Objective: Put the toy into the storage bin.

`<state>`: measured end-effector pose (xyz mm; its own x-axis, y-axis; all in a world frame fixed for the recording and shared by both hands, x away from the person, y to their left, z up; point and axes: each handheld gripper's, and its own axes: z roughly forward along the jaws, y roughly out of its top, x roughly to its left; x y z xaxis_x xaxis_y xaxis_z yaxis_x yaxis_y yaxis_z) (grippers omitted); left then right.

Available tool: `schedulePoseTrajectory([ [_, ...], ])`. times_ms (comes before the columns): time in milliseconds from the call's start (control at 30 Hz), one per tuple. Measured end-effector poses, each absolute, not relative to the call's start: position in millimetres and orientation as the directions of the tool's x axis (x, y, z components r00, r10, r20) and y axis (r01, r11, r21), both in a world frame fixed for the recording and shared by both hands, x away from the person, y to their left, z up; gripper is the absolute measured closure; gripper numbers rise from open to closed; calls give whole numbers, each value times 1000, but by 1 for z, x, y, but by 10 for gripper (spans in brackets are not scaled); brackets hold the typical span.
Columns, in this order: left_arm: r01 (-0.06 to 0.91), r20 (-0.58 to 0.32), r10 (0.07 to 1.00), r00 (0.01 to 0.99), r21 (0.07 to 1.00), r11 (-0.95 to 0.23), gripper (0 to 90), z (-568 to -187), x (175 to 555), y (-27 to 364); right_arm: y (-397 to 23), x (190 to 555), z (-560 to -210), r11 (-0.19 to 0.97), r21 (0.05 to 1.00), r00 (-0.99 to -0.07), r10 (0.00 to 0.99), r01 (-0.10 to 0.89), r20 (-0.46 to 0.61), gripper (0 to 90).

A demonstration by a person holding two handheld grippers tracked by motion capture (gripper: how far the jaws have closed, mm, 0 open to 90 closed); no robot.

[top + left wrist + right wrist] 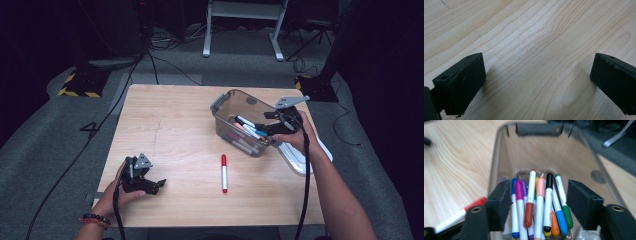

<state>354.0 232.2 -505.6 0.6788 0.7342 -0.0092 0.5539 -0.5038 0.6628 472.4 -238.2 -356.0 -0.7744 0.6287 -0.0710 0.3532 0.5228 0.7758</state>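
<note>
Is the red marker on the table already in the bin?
No, the red marker lies alone on the bare table, apart from the clear bin holding the other markers.

A red-capped white marker (224, 173) is being shown on the pale wood-grain table (170, 125). Blue, magenta, purple, orange, pink, black and green markers (537, 205) are being held in the smoky clear, grey-latched box (227, 112) at the right.

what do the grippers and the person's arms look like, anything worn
Both the left gripper and the right gripper are black, each topped by a grey three-cornered plate and trailing a black cable. Their jaws are blocky and matte black. Forearms are bare; a dark beaded bracelet circles the left wrist.
</note>
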Motion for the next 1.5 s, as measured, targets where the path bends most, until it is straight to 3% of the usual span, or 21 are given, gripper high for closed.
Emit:
schedulePoseTrajectory([
  [400,558,-14,737,675,663,-499,4,-506,354,232,-262,396,-358,502,826,-801,589,256,-109,344],
  [600,559,-15,739,674,663,-497,5,-506,353,232,-257,371,-401,483,834,-817,572,266,-71,365],
  [800,562,-16,742,670,664,-493,5,-506,353,232,-248,377,-444,504,796,-810,586,336,-29,369],
  [1267,562,-15,742,671,663,-495,4,-506,353,232,-245,396,-489,534,710,-769,639,459,16,358],
  [1400,561,-15,741,671,663,-495,4,-506,353,232,-247,397,-495,535,699,-763,646,474,23,399],
  [1500,561,-15,741,672,663,-496,5,-506,353,232,-245,395,-494,555,697,-781,624,454,13,480],
])
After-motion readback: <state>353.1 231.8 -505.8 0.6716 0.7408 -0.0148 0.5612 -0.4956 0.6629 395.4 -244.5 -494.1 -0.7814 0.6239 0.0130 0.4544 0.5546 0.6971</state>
